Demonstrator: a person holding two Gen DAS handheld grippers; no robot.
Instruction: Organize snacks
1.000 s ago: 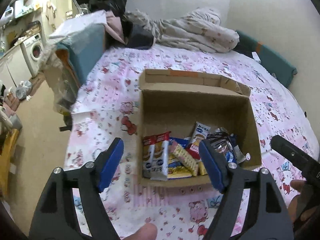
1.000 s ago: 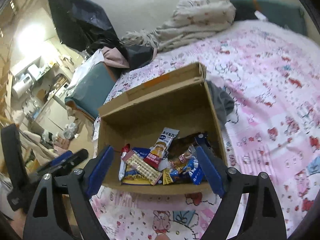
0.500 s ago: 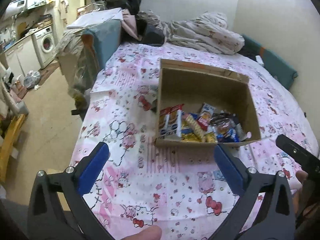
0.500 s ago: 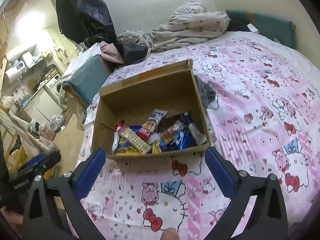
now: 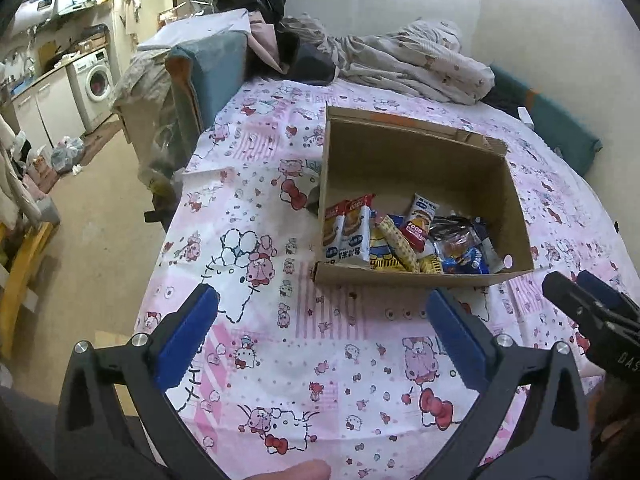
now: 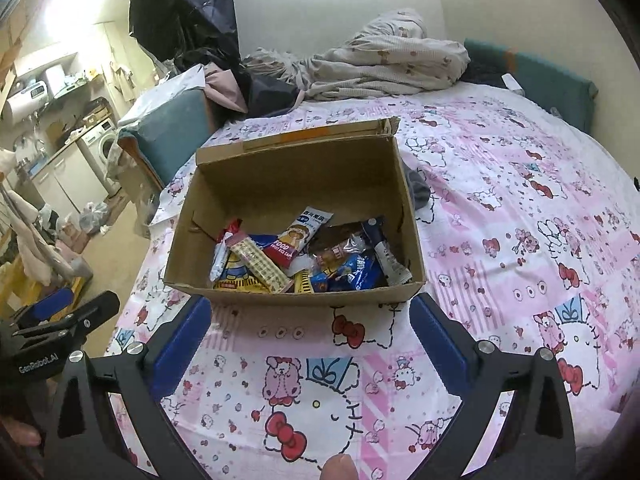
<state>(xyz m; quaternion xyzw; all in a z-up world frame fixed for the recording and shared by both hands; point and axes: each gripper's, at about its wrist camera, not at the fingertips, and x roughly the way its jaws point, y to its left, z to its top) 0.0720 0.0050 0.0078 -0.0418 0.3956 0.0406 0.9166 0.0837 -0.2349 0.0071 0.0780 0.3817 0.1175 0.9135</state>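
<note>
now both grippers are being drawn back from the cardboard box, left gripper and right gripper wide and empty; snacks are being left piled inside the box, seemingly finished.

Snack packets crowd the cardboard box's near end, apparently overlapping

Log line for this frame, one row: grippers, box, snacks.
left gripper: open, empty | right gripper: open, empty | cardboard box: open, on bedsheet | snack packets: inside box, piled at near wall
</note>
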